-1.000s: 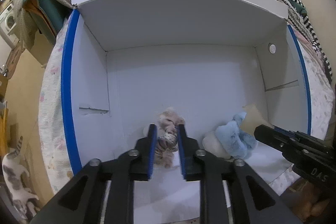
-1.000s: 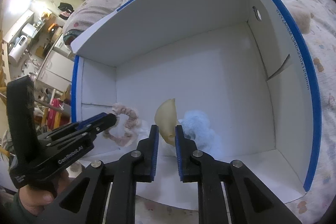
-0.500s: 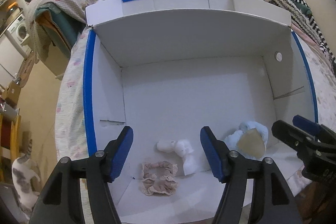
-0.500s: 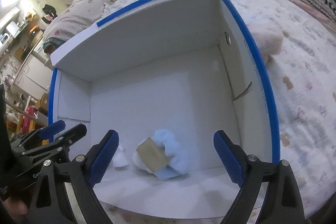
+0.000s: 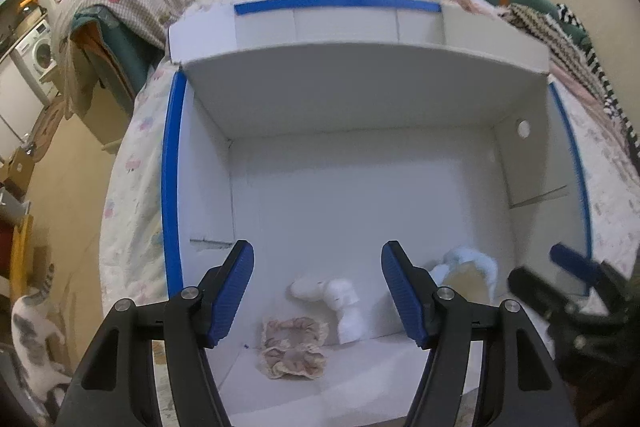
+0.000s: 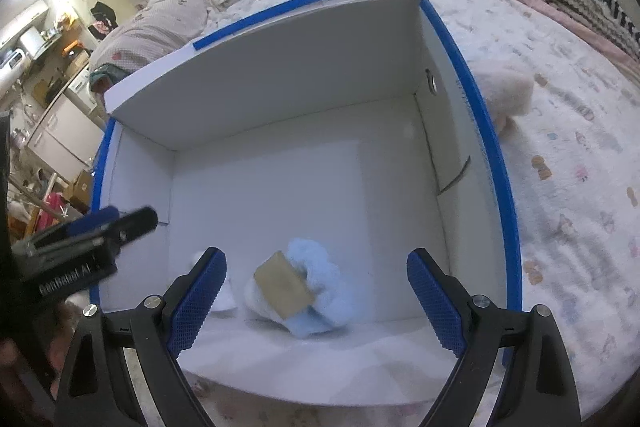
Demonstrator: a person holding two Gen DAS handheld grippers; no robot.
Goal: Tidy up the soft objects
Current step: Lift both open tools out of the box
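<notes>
Cardboard box (image 5: 360,195), white inside with blue tape along its rims, sits on a bed (image 6: 568,147) and holds three soft things near its front wall. Left gripper (image 5: 318,291) hangs above them with jaws spread wide and nothing between them; below it lie a beige frilly scrunchie (image 5: 292,347) and, just behind, a white plush piece (image 5: 340,301). Right gripper (image 6: 316,297) is likewise wide apart and holds nothing, over a light blue fluffy toy (image 6: 316,287) bearing a tan card tag (image 6: 284,285). A pale pink plush (image 6: 508,91) rests on the bedspread just outside the box's right wall
</notes>
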